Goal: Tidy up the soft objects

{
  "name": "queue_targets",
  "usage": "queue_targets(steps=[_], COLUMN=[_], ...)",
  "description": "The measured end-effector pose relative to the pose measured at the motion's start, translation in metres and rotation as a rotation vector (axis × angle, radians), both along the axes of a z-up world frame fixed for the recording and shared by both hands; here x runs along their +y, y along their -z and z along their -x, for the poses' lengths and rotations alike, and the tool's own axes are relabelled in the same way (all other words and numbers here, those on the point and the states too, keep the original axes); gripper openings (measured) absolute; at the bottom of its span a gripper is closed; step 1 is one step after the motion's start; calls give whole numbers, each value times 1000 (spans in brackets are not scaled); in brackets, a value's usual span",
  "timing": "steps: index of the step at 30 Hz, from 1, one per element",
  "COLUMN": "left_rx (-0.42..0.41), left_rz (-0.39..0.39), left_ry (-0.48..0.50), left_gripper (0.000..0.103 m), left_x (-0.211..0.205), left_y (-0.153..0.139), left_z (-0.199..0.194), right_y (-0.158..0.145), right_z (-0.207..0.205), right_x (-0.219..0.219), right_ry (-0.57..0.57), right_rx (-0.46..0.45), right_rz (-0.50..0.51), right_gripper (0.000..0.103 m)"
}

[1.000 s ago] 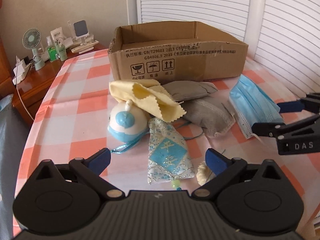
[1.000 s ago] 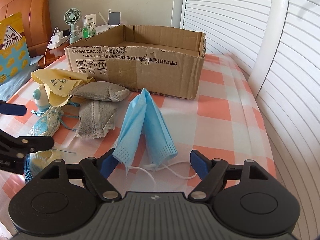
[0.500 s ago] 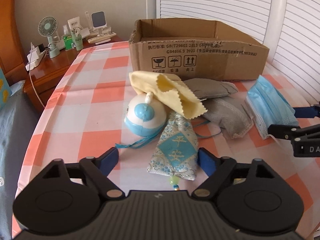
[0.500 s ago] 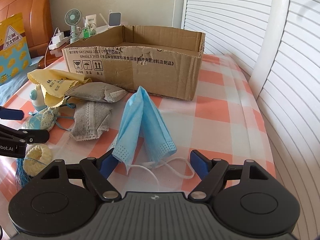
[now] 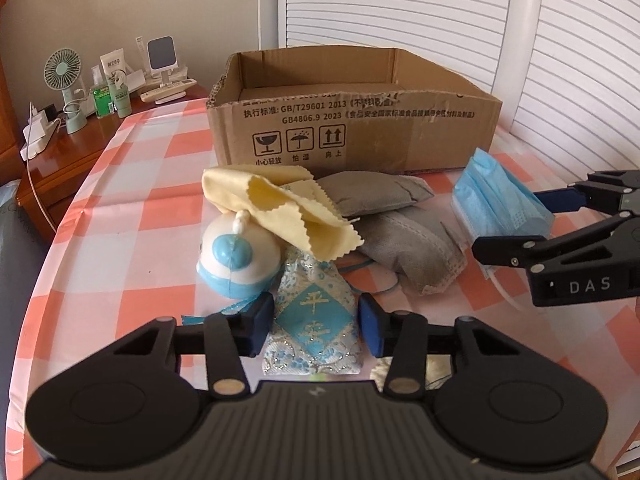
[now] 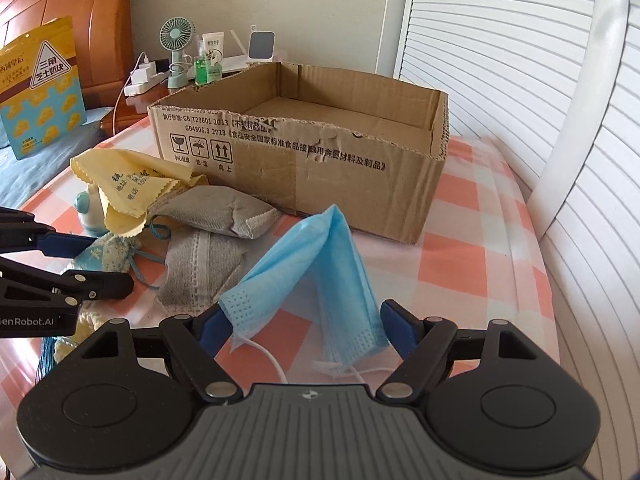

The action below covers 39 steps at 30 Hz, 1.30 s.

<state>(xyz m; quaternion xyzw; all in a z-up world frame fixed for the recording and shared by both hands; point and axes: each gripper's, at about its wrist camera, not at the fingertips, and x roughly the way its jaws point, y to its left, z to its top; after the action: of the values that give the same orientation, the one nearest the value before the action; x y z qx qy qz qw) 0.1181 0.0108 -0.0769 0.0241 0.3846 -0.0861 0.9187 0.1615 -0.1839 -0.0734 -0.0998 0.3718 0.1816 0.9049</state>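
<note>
The left gripper (image 5: 316, 322) has just been closing around the brocade sachet (image 5: 314, 316); its blue pads (image 5: 262, 320) sit at the sachet's edges, though I cannot tell whether they press on it yet. The right gripper (image 6: 306, 330) stands released, jaws wide on either side of the blue mask (image 6: 316, 272), whose corner seems to brush the left pad. Both lie on the checked cloth (image 5: 120, 216). Behind the sachet sits a round blue-and-white toy (image 5: 236, 256), partly under a yellow cloth (image 5: 288, 208). Just right of these lie two grey pouches (image 5: 400, 220), one overlapping the other. Beyond them stands an open cardboard box (image 5: 352, 120), nothing visible inside it. Farthest back, on a wooden stand, are a small fan (image 5: 66, 80) and bottles (image 5: 108, 100).
</note>
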Motion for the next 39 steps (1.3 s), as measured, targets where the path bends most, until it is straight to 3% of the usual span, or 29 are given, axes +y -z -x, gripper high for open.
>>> queue_targets(steps=[3, 5, 9, 12, 20, 39], left_rx=[3, 4, 7, 13, 10, -28], left_rz=[6, 11, 24, 34, 34, 15], left_ry=[-1, -3, -1, 6, 55, 142], left_gripper=[41, 40, 36, 34, 28, 26], left_x=[2, 3, 4, 6, 8, 21], left_y=[0, -1, -1, -3, -15, -61], left_z=[-1, -1, 0, 1, 12, 38], right_y=[-3, -3, -3, -5, -23, -68], right_z=[-2, -3, -2, 1, 17, 46], right_x=[2, 4, 5, 3, -4, -9], right_ry=[-4, 4, 19, 29, 24, 1], right_rx=[-5, -5, 3, -1, -40, -148], right_rz=[-8, 1, 12, 9, 4, -2], right_gripper=[78, 69, 42, 30, 23, 14])
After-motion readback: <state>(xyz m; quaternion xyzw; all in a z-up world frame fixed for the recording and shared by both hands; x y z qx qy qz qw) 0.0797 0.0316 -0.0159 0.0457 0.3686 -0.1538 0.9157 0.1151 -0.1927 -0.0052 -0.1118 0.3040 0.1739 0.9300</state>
